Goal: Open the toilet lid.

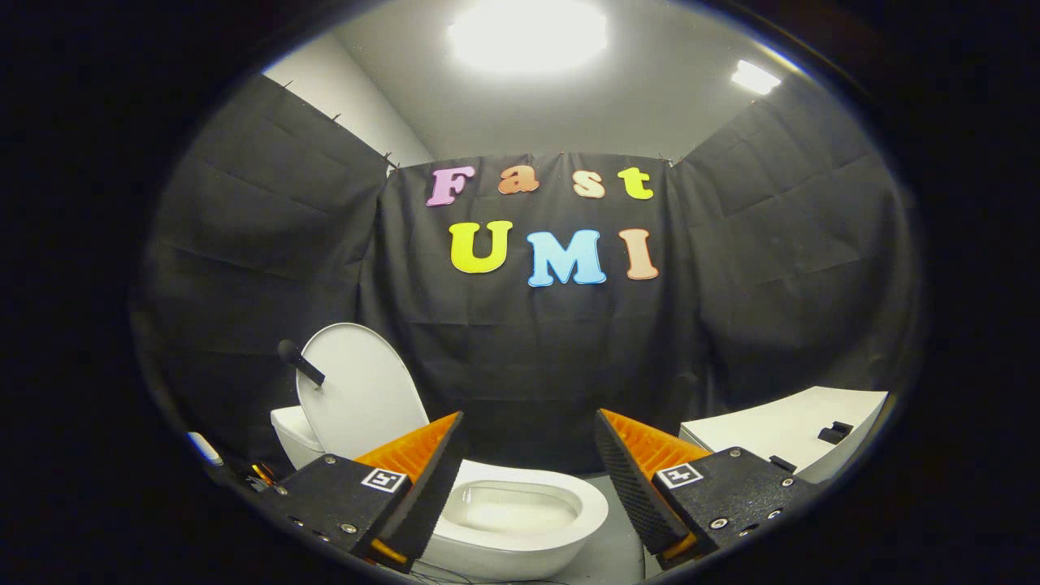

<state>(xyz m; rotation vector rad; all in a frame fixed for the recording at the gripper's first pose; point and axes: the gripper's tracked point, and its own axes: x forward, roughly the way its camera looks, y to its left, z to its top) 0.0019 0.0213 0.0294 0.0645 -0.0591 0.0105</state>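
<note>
Oval glossy toilet lid (357,390) stands upright; ridged tongs (528,426) gape empty.

The grey floor (605,561) carries the white toilet (520,520), with a white cabinet (780,431) nearby.

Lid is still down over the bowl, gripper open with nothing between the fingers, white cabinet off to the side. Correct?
Not quite: the gripper view shows the toilet lid raised upright, leaving the bowl uncovered. The rest holds: the gripper is open, empty, with the white cabinet aside.

Glossy smooth toilet (520,520) with satin lid (357,390); matt creased cloth wall (528,366)
</note>
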